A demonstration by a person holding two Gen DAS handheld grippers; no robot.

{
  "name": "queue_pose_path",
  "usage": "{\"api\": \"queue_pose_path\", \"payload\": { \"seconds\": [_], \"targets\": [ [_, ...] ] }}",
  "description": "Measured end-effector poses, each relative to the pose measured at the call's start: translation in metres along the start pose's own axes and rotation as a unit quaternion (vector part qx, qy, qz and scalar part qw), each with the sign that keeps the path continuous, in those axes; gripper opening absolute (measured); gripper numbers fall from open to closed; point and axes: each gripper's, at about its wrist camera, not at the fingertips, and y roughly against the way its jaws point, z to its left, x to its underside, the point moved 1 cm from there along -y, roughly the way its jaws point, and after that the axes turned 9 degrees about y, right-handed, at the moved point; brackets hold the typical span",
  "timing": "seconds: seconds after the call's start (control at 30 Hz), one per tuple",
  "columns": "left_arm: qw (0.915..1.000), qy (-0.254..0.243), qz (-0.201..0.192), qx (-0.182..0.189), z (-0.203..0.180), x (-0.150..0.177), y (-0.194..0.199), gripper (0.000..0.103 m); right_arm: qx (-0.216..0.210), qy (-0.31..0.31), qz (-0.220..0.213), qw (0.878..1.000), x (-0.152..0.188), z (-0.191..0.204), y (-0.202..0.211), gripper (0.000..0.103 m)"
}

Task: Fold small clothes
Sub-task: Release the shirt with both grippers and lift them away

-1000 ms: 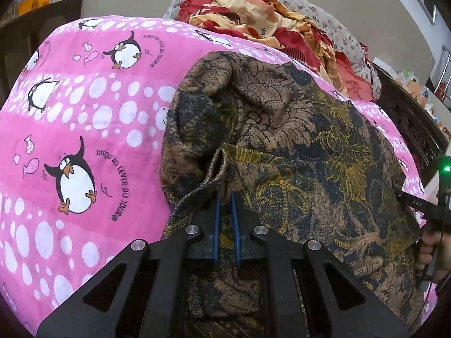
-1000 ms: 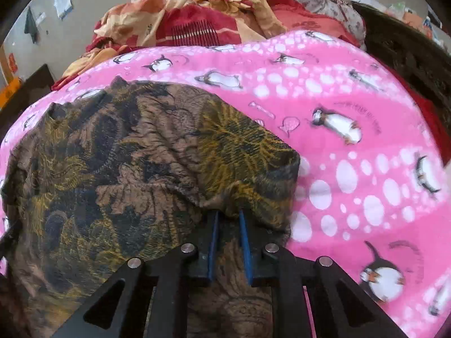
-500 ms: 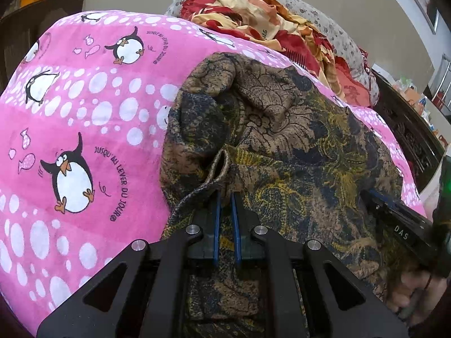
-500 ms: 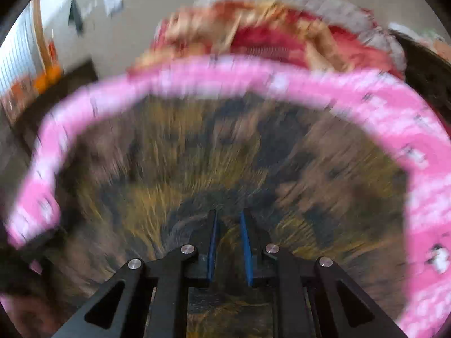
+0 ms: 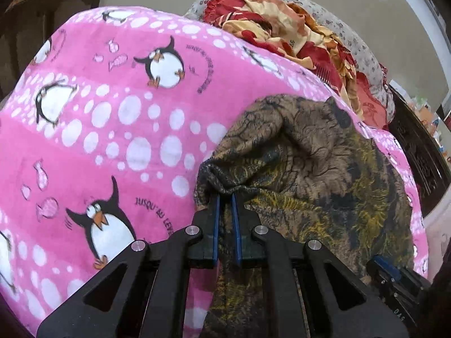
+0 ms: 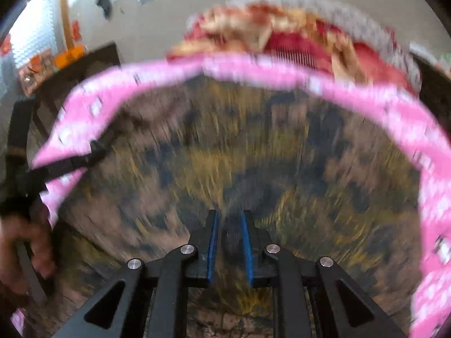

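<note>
A small brown garment (image 5: 310, 174) with a dark and yellow floral print lies on a pink penguin blanket (image 5: 112, 118). My left gripper (image 5: 225, 197) is shut on the garment's bunched left edge and holds it raised. My right gripper (image 6: 229, 219) is shut on the garment's near right edge; the garment (image 6: 225, 146) fills that blurred view. The right gripper's tip also shows at the lower right of the left wrist view (image 5: 394, 278). The left gripper and the hand holding it show at the left of the right wrist view (image 6: 93, 149).
A heap of red and cream cloth (image 5: 296, 36) lies on a grey flowered cushion (image 5: 363, 56) behind the blanket. Dark wooden furniture (image 5: 422, 152) stands at the right. A dark cabinet (image 5: 50, 8) stands at the far left.
My left gripper has moved right with the garment's edge, bunching it and baring more pink blanket. My right gripper has swung left over the garment, its view now blurred.
</note>
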Motion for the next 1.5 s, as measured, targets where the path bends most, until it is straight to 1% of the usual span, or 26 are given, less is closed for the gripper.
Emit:
{"api": "queue_pose_path", "payload": {
  "seconds": [0.1, 0.17, 0.2, 0.27, 0.3, 0.33, 0.4, 0.43, 0.47, 0.5, 0.6, 0.7, 0.77, 0.83, 0.87, 0.9, 0.97, 1.0, 1.03, 1.1, 1.13, 1.17, 1.27, 1.33, 1.43, 1.5],
  "targets": [
    [0.9994, -0.009, -0.031, 0.01, -0.012, -0.001, 0.032, 0.008, -0.006, -0.012, -0.01, 1.0, -0.002, -0.003, 0.016, 0.014],
    [0.998, -0.02, -0.046, 0.04, -0.028, 0.01, 0.054, 0.008, -0.006, -0.003, -0.036, 0.999, 0.001, -0.004, 0.039, 0.014],
    [0.9973, -0.028, -0.043, 0.052, -0.035, 0.017, 0.059, 0.008, -0.003, 0.001, -0.043, 0.999, 0.002, -0.003, 0.046, 0.014],
    [0.9954, -0.064, -0.021, 0.068, -0.053, 0.041, 0.058, 0.008, -0.006, -0.001, -0.049, 0.999, 0.009, -0.004, 0.06, 0.014],
    [0.9943, -0.083, -0.013, 0.067, -0.058, 0.052, 0.053, 0.008, -0.009, -0.004, -0.047, 0.999, 0.013, -0.004, 0.062, 0.014],
    [0.9941, -0.098, -0.002, 0.047, -0.059, 0.066, 0.043, 0.008, -0.011, -0.005, -0.036, 0.999, 0.019, -0.004, 0.061, 0.016],
    [0.9959, -0.083, 0.031, 0.013, -0.046, 0.08, 0.022, 0.008, -0.004, -0.002, -0.005, 1.0, 0.024, -0.006, 0.043, 0.016],
    [0.9964, -0.077, 0.022, 0.028, -0.04, 0.083, 0.023, 0.008, -0.002, -0.002, 0.01, 1.0, 0.03, -0.006, 0.033, 0.017],
    [0.9965, -0.068, 0.024, 0.041, -0.037, 0.082, 0.024, 0.008, -0.009, -0.008, 0.0, 1.0, 0.037, -0.009, 0.03, 0.017],
    [0.9966, -0.063, 0.029, 0.045, -0.035, 0.082, 0.023, 0.008, -0.018, -0.014, -0.011, 1.0, 0.039, -0.012, 0.03, 0.018],
    [0.9956, -0.072, 0.036, 0.047, -0.035, 0.083, 0.024, 0.008, -0.038, -0.033, -0.008, 0.999, 0.039, -0.02, 0.03, 0.018],
    [0.9934, -0.074, 0.069, 0.055, -0.029, 0.073, 0.027, 0.008, -0.029, -0.021, 0.025, 0.999, 0.036, -0.023, 0.039, 0.019],
    [0.9915, -0.08, 0.089, 0.053, -0.025, 0.073, 0.039, 0.008, -0.017, -0.025, 0.058, 0.998, 0.043, -0.028, 0.056, 0.02],
    [0.991, -0.092, 0.092, 0.034, -0.02, 0.074, 0.058, 0.008, -0.003, -0.026, 0.072, 0.997, 0.061, -0.038, 0.086, 0.02],
    [0.9909, -0.101, 0.088, 0.015, -0.015, 0.078, 0.076, 0.008, -0.001, -0.026, 0.07, 0.997, 0.072, -0.041, 0.101, 0.02],
    [0.9907, -0.106, 0.085, 0.01, -0.012, 0.08, 0.086, 0.008, -0.002, -0.026, 0.066, 0.997, 0.082, -0.045, 0.116, 0.02],
    [0.9897, -0.119, 0.079, 0.018, 0.001, 0.087, 0.115, 0.008, -0.015, -0.029, 0.051, 0.998, 0.107, -0.049, 0.154, 0.022],
    [0.9887, -0.128, 0.076, 0.02, 0.007, 0.091, 0.129, 0.019, -0.02, -0.026, 0.043, 0.999, 0.121, -0.049, 0.172, 0.022],
    [0.9877, -0.137, 0.073, 0.019, 0.013, 0.095, 0.138, 0.039, -0.021, -0.022, 0.035, 0.999, 0.135, -0.048, 0.188, 0.023],
    [0.9863, -0.152, 0.064, 0.011, 0.029, 0.107, 0.162, 0.057, -0.02, -0.01, 0.015, 1.0, 0.166, -0.041, 0.218, 0.034],
    [0.9856, -0.157, 0.062, 0.012, 0.036, 0.113, 0.172, 0.057, -0.012, -0.004, 0.008, 1.0, 0.183, -0.036, 0.228, 0.044],
    [0.9848, -0.16, 0.066, 0.013, 0.046, 0.122, 0.184, 0.057, -0.006, 0.0, 0.006, 1.0, 0.192, -0.032, 0.234, 0.046],
    [0.9823, -0.166, 0.084, 0.018, 0.065, 0.147, 0.208, 0.057, -0.006, -0.016, -0.004, 1.0, 0.227, -0.026, 0.246, 0.046],
    [0.9793, -0.174, 0.101, 0.023, 0.073, 0.167, 0.222, 0.057, 0.003, -0.042, -0.027, 0.999, 0.243, -0.027, 0.254, 0.046],
    [0.9742, -0.18, 0.128, 0.046, 0.081, 0.202, 0.239, 0.057, 0.018, -0.058, -0.049, 0.997, 0.253, -0.033, 0.262, 0.046],
    [0.9679, -0.189, 0.153, 0.063, 0.081, 0.224, 0.239, 0.057, 0.021, -0.066, -0.051, 0.996, 0.253, -0.037, 0.262, 0.046]
  ]
}}
